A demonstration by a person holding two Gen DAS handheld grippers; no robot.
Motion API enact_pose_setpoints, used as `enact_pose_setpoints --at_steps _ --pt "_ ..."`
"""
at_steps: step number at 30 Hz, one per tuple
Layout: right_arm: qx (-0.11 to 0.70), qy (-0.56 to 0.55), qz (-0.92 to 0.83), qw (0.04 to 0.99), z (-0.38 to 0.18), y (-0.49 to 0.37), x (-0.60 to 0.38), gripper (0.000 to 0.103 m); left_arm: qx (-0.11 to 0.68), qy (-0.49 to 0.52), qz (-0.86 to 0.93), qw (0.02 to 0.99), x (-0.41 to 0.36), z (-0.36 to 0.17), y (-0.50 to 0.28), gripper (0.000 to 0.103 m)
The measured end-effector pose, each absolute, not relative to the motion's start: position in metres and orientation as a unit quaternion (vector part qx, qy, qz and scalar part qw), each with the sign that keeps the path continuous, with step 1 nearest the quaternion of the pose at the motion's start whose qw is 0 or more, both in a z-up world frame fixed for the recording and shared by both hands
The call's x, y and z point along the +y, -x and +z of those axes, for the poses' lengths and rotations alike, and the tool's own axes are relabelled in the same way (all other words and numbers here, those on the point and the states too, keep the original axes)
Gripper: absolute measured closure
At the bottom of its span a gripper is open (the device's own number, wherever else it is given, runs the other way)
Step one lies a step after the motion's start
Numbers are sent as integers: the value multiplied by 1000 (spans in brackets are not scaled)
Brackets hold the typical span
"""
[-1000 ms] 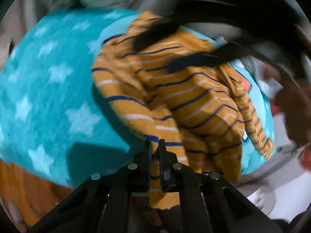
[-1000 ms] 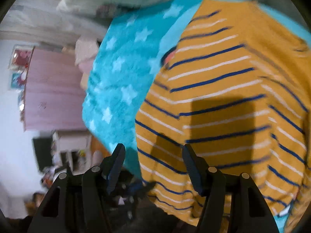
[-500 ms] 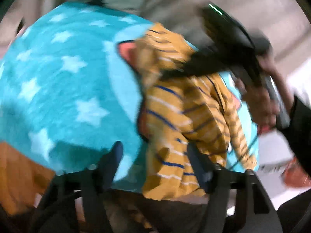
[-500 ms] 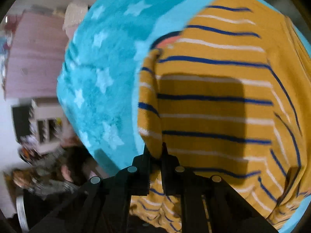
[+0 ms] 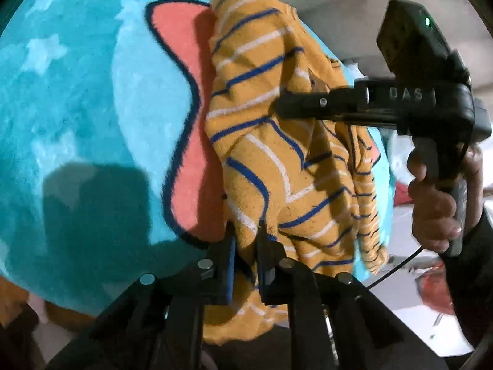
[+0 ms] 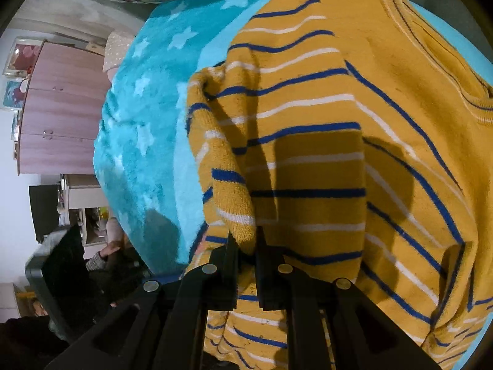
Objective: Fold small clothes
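- Two grippers pinch one mustard-yellow knitted sweater with blue and white stripes, which lies on a turquoise plush blanket with pale stars.
- Left gripper, lower centre: jaws have just closed, nipping a sweater edge.
- Right gripper, lower centre: fingers pressed onto a raised fold; in the left view it enters from the right, held by a hand.

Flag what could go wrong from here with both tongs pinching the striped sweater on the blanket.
1. The left tongs, which have just been closing, hold only a thin edge of the striped sweater; it may slip out when pulled.
2. The right tongs pinch a bunched fold, so the next crease could come out uneven.
3. The fluffy star blanket may drag on the knit and wrinkle it.
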State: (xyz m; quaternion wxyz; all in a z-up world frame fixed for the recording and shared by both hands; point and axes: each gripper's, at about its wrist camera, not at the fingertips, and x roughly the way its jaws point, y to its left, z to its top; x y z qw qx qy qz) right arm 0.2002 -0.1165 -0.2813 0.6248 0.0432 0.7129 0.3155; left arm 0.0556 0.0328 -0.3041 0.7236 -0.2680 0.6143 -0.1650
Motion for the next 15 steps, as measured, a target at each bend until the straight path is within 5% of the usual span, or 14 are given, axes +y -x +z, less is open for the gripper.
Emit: enact_pose_setpoints --at_steps 10,15 --pt "665 -53 394 632 -235 -178 -26 93 543 219 -52 809 109 -219 4 96" --pt "682 13 380 624 -271 -173 37 76 606 196 4 771 130 -261 10 95"
